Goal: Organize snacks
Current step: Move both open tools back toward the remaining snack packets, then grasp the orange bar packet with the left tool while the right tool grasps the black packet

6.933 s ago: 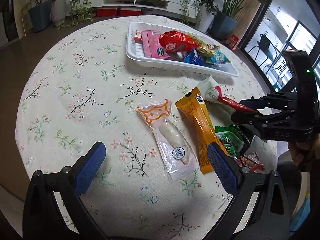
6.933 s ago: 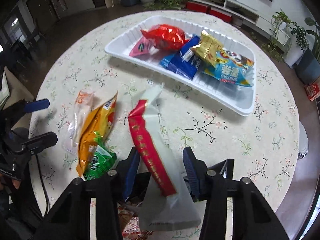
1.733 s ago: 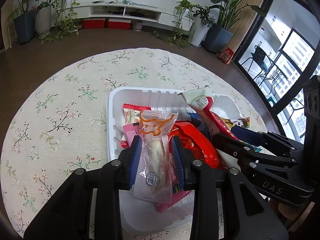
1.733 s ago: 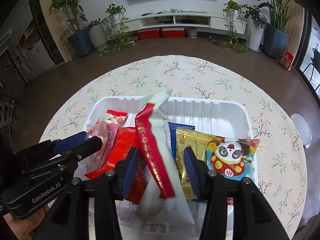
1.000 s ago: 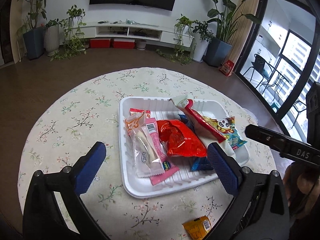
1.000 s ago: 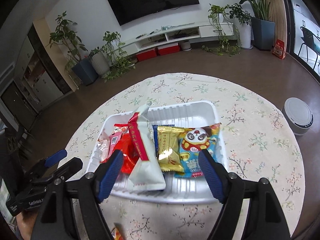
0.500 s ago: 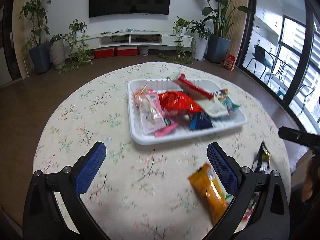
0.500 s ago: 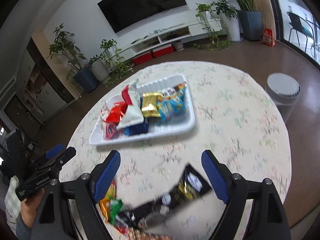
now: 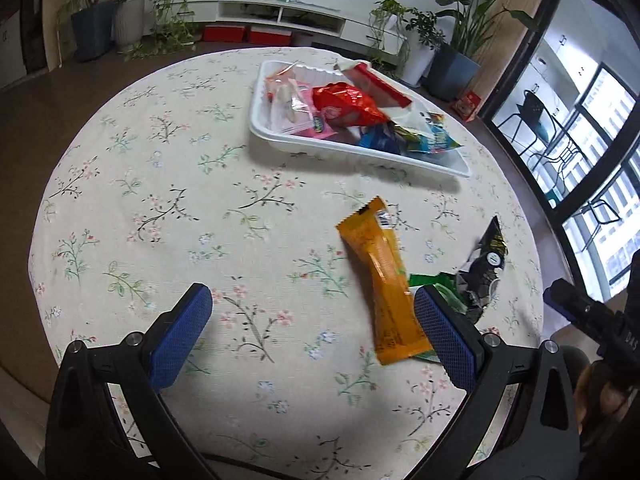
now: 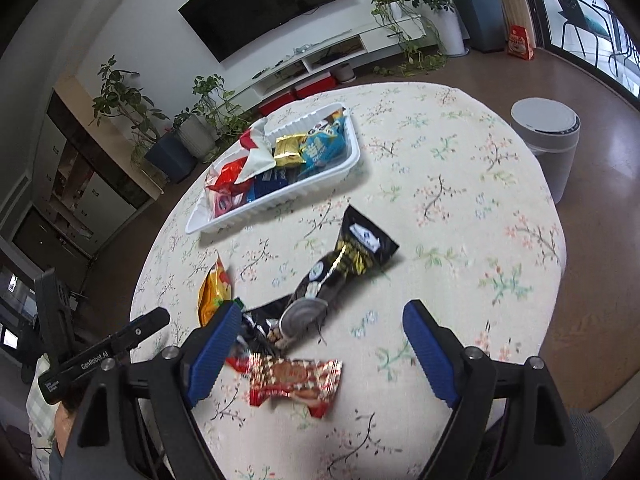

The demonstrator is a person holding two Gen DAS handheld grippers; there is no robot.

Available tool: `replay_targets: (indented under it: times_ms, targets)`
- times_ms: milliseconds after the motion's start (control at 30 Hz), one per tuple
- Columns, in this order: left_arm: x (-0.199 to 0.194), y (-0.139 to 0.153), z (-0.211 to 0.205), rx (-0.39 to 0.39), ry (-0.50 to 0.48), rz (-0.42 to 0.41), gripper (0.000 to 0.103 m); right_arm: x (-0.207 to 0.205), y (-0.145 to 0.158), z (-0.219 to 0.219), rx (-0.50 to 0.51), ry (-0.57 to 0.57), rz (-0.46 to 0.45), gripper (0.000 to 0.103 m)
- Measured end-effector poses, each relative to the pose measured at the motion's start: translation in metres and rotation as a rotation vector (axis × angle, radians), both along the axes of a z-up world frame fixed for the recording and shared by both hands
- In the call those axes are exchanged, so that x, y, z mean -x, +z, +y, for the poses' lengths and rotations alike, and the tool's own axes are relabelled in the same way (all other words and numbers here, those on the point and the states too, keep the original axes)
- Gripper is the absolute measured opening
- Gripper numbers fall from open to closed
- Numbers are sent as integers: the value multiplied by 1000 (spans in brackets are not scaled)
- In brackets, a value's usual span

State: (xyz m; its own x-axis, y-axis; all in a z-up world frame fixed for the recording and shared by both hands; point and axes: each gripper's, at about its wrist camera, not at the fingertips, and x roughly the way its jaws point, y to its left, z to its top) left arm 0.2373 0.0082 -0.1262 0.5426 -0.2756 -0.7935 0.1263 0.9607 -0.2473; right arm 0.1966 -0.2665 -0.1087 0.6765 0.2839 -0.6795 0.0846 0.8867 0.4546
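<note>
On the floral tablecloth (image 9: 168,184), both grippers hover with nothing held.
Left gripper (image 9: 312,332) and right gripper (image 10: 320,344) have fingers spread wide. White tray (image 9: 360,152) sits farther back, full of snacks; orange packet (image 9: 384,284), black packet (image 10: 348,260) and red wrapper (image 10: 296,380) lie loose on the near side.

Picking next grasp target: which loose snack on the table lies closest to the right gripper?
The red-and-white wrapper, lying just ahead of the open right gripper. The black packet and orange packet lie farther off, toward the white tray.
</note>
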Motion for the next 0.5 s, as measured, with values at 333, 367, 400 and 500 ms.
replay_targets:
  times_ms: [333, 367, 400, 500]
  targets:
    - [-35, -5, -44, -103, -58, 84, 102, 9, -3, 3, 0, 7, -3, 85]
    - [-40, -7, -47, -99, -59, 92, 101, 10, -3, 3, -4, 6, -4, 85]
    - [-45, -7, -49, -95, -60, 94, 101, 10, -3, 2, -8, 7, -5, 85]
    - [-56, -16, -56, -132, -62, 115, 101, 10, -5, -1, -12, 5, -5, 85]
